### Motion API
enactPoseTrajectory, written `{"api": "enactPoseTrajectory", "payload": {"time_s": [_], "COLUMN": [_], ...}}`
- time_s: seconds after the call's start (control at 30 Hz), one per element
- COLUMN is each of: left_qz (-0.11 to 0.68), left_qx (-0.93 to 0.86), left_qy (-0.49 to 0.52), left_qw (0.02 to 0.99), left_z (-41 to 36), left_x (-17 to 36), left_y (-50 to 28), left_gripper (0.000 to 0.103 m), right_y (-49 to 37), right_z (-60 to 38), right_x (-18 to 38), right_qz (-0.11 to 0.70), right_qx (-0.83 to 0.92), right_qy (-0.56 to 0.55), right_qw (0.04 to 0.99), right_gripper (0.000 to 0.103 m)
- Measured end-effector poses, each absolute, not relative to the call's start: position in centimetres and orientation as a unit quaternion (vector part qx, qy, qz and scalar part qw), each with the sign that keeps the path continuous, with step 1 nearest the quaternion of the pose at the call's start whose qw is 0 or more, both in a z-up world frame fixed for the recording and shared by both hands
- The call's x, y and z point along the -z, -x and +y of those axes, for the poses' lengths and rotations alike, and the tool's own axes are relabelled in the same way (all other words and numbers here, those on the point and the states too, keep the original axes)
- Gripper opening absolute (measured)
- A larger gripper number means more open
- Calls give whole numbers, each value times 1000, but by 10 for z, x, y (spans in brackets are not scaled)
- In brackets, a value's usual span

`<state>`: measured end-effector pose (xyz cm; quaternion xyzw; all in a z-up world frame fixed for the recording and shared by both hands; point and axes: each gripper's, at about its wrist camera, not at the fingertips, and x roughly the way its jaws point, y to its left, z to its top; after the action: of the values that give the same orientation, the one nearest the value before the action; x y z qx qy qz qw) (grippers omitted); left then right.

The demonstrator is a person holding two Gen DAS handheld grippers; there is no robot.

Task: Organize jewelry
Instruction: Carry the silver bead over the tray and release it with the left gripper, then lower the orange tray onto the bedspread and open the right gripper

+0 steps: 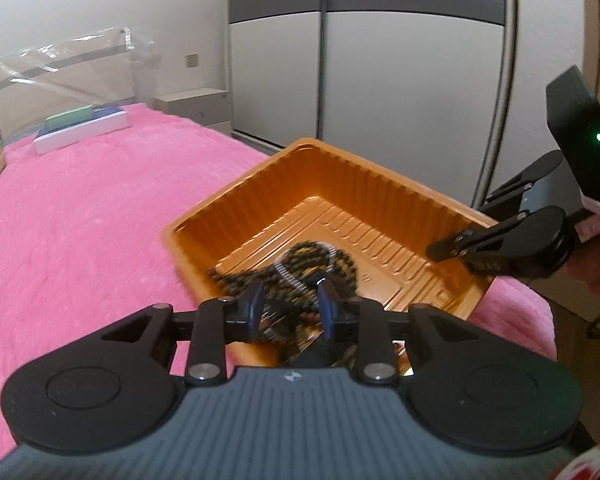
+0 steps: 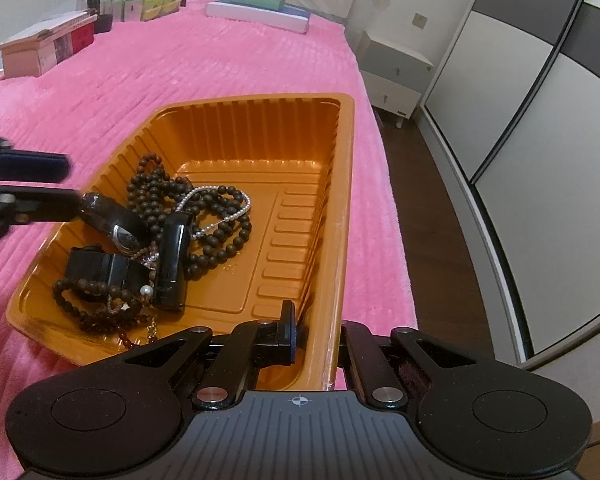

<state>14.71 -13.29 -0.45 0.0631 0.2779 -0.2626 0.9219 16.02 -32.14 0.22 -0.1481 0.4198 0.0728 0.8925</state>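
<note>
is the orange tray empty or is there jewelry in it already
Not empty. The orange tray holds a tangle of dark bead strands, a pearl strand and black pieces, all toward one end; the rest is bare.

beads (image 2: 204, 216) in tray (image 2: 260, 120), tray on bed (image 2: 180, 64)
</note>
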Motion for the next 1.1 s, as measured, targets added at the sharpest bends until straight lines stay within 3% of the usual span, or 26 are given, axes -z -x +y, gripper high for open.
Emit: {"api": "enactPoseTrajectory", "payload": {"time_s": [0.2,0.57,0.6,0.67,0.7,0.73,0.8,0.93,1.0,1.1], "left_qz": [290,310,311,310,311,312,316,332,335,330], "left_qx": [213,158,154,148,143,141,135,115,98,87], "left_qy": [-28,6,9,19,26,35,50,91,102,99], "left_qw": [933,938,938,939,939,939,938,932,931,935], "left_z": [-93,-57,-54,-50,-48,-45,-39,-26,-21,-18], "left_x": [6,2,1,-1,-2,-3,-4,-9,-12,-18], "left_y": [-133,-111,-109,-104,-103,-101,-97,-88,-82,-70], "left_gripper": [28,43,45,54,62,66,69,92,98,100], "right_y": [-177,-172,-170,-163,-159,-152,-141,-113,-96,-79], "right_z": [-341,-384,-389,-396,-401,-404,-410,-401,-385,-348], "right_x": [-1,14,14,11,8,3,-8,-34,-45,-52], "right_qz": [429,431,430,423,412,397,375,347,342,357], "right_qx": [-75,-79,-82,-87,-84,-79,-70,-20,-24,-58], "right_qy": [103,-54,-77,-110,-124,-135,-147,-152,-149,-127], "right_qw": [895,897,896,895,899,904,913,925,927,923], "right_gripper": [5,6,9,37,65,73,73,74,76,80]}}
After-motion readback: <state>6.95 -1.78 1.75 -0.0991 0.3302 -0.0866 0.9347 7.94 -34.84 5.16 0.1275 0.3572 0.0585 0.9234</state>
